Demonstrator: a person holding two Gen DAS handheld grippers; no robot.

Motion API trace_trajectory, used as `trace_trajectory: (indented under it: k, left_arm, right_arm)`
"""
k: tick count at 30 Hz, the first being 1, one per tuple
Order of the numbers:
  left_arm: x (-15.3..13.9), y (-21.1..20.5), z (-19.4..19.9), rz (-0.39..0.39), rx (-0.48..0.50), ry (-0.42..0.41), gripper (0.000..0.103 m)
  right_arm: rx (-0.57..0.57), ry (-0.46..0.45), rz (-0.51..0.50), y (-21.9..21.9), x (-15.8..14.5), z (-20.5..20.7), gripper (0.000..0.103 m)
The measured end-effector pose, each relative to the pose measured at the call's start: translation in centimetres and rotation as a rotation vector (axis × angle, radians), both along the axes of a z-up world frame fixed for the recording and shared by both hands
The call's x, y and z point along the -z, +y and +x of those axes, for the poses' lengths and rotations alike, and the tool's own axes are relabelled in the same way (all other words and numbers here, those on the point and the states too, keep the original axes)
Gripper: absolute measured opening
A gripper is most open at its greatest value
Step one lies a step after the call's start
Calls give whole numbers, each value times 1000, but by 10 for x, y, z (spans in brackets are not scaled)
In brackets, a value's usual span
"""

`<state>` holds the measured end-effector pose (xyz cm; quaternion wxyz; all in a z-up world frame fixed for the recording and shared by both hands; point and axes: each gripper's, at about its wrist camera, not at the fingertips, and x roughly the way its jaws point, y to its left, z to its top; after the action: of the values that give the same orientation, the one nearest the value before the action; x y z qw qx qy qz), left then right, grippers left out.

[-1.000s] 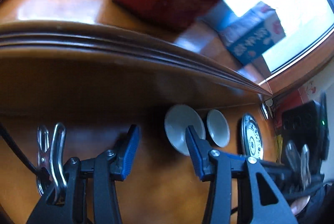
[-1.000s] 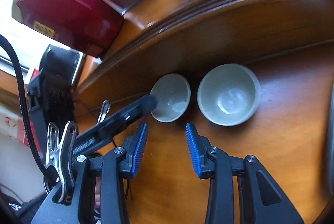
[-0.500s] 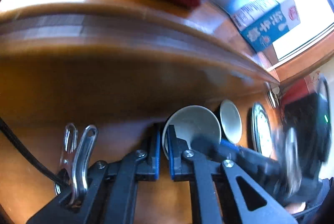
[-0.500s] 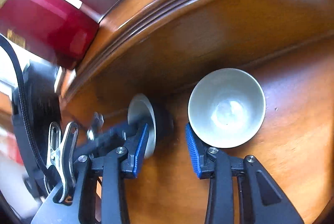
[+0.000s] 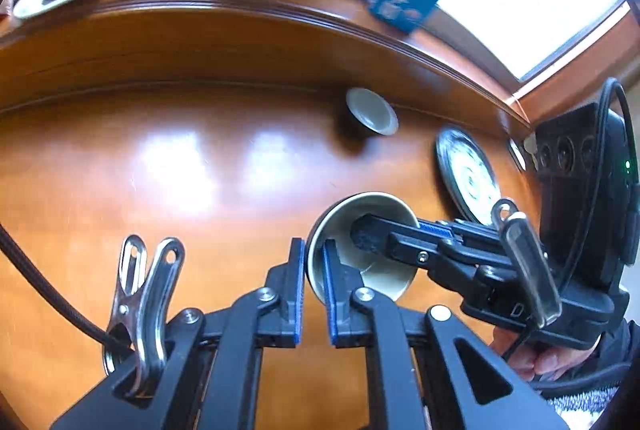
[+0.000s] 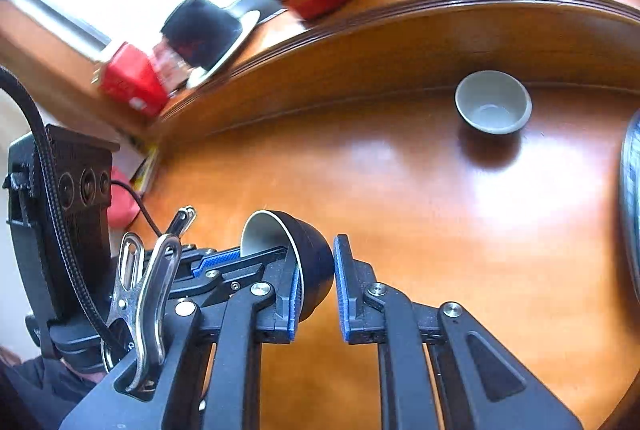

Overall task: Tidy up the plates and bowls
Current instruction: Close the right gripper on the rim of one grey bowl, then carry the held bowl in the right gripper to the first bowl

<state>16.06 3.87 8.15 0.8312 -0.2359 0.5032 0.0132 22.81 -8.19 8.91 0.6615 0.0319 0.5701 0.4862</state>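
The left gripper (image 5: pixel 313 286) is pinching the rim of a tilted bowl (image 5: pixel 376 230), one finger inside and one outside, and is holding it clear of the wooden table (image 5: pixel 180 169). The right gripper (image 6: pixel 316 286) is sitting with its fingers spread, the bowl's dark outer wall (image 6: pixel 316 258) lying between them; whether either pad is touching that wall cannot be told.

Risks from this state:
- The grip is acting on a thin rim only. A quick swing is likely to let the bowl pivot or slip out and drop onto the table.
- The two grippers are crowding one bowl. Closing the right one off-centre could knock the bowl out of the left pinch.

Farther off, a second bowl (image 6: pixel 493 101) is standing upright near the raised back ledge (image 6: pixel 400 29), with a patterned plate (image 5: pixel 468 173) lying beside it. Lowering the held bowl at a tilt into the second bowl could chip both rims or push it against the ledge.
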Motion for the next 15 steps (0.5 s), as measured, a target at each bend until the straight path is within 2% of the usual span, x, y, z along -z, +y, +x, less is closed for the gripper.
trace_trajectory:
  k: [2,10,11,15]
  left_arm:
    - [-5,-10,-9,15,1,-10,9]
    - [-16,-69,-34,42,-2,-11,11]
    - [-18,-71,-46,42,-3,-14,11]
    - [-19,-89,-44,46,-1,-32,11]
  right_arm:
    - [-12,-6,12,-19,-4,-15,15]
    - [-45,26,14,-70,-7,-25,15]
    - [-47,23,14,-74,-8,-26,15]
    - [-45,10,25,-95,-12,-29,15]
